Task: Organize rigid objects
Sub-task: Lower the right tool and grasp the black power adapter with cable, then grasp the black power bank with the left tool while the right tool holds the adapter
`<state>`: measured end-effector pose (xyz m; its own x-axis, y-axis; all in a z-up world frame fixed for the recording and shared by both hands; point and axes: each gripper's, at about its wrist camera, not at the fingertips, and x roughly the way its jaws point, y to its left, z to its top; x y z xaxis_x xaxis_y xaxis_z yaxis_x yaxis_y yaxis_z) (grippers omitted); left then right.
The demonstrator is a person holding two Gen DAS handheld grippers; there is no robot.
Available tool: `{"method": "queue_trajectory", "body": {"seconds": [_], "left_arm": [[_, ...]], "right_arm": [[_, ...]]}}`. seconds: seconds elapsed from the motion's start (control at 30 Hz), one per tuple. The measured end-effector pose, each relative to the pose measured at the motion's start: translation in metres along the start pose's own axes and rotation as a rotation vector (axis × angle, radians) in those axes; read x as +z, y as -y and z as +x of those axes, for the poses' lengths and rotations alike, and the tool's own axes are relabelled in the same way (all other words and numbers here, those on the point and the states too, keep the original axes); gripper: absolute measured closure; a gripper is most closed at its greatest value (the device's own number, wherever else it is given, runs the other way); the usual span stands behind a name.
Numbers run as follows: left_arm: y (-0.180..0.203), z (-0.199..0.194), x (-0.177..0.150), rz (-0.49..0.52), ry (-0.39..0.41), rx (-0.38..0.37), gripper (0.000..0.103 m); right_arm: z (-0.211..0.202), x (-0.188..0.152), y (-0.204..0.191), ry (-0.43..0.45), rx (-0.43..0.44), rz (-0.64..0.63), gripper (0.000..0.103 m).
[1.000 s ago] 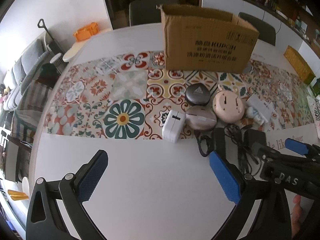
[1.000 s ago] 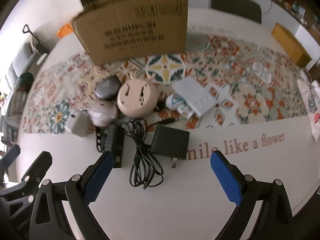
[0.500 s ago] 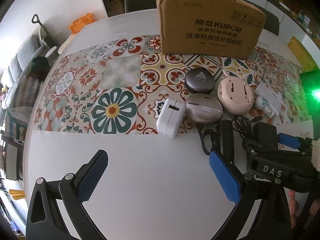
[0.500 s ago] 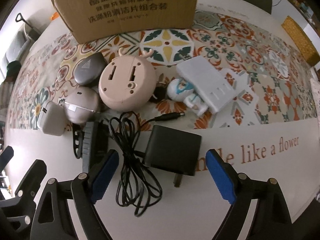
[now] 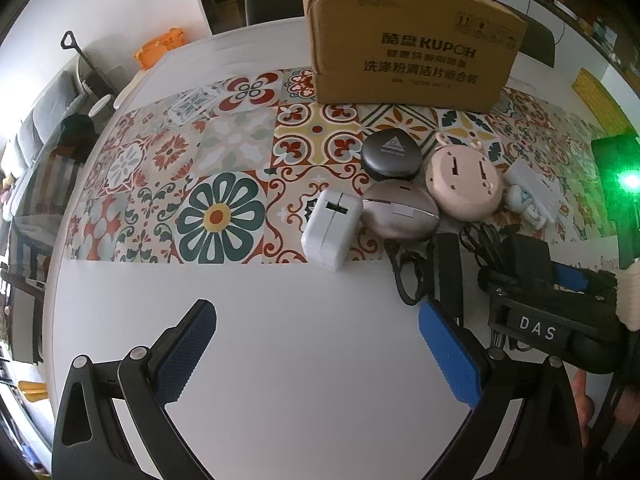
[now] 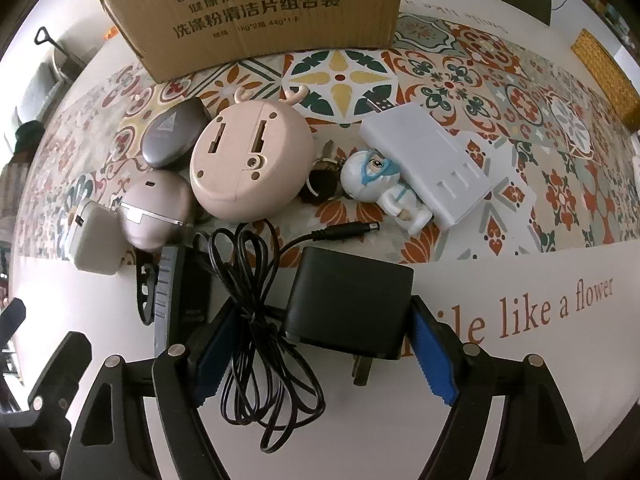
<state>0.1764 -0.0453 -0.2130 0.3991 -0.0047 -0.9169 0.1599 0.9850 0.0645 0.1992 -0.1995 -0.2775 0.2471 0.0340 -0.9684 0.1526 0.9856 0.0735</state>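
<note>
My right gripper [image 6: 324,350] hangs low over a black power adapter [image 6: 348,304] and its coiled black cable [image 6: 256,320]. Its jaws are closing with both between them. The right pad [image 6: 434,360] sits at the adapter's right corner, and the left pad [image 6: 214,348] is beside the cable, with no firm press visible. My left gripper [image 5: 316,352] stands open over bare white tabletop, nothing between its fingers. Just beyond it lie a white plug cube [image 5: 330,224], a beige case [image 5: 400,216], a dark triangular case [image 5: 390,154] and a round pink device [image 5: 462,182].
An open cardboard box [image 6: 256,12] stands behind the cluster on the patterned runner [image 5: 224,160]. A white flat box [image 6: 428,160], a small figurine [image 6: 384,188], a keyring [image 6: 320,184] and a black strapped stick [image 6: 176,292] lie around the adapter. The right tool's body [image 5: 536,328] crowds the left gripper's right side.
The right gripper has come down onto the adapter and cable, and its jaws have narrowed around them. The left gripper has sunk slightly toward the table, still open.
</note>
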Motion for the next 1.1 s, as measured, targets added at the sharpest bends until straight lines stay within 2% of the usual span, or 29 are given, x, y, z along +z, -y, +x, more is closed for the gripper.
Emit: {"method": "queue_trajectory", "body": {"seconds": [0.23,0.4,0.6,0.7,1.03,1.1], "left_arm": [[0.012,-0.01,-0.005,0.03,0.03,-0.032,0.0],[0.032,-0.01,-0.007,0.075,0.029,-0.089,0.001],[0.053,0.003,-0.003,0.088,-0.012,-0.204,0.011],[0.056,0.016,0.003,0.059,-0.046,-0.197,0.022],[0.064,0.048,0.007,0.046,-0.095,-0.162,0.039],[0.064,0.051,0.007,0.037,-0.102,-0.174,0.043]], "right_arm": [[-0.015,-0.016,0.02,-0.011,0.044,0.039,0.025],[-0.037,-0.029,0.036,0.006,0.03,0.052,0.025],[-0.051,-0.036,0.056,0.025,-0.016,0.07,0.025],[-0.054,-0.039,0.066,0.027,-0.019,0.083,0.025],[-0.048,-0.028,0.067,0.038,-0.02,0.065,0.025],[-0.046,-0.028,0.067,0.029,-0.016,0.057,0.025]]}}
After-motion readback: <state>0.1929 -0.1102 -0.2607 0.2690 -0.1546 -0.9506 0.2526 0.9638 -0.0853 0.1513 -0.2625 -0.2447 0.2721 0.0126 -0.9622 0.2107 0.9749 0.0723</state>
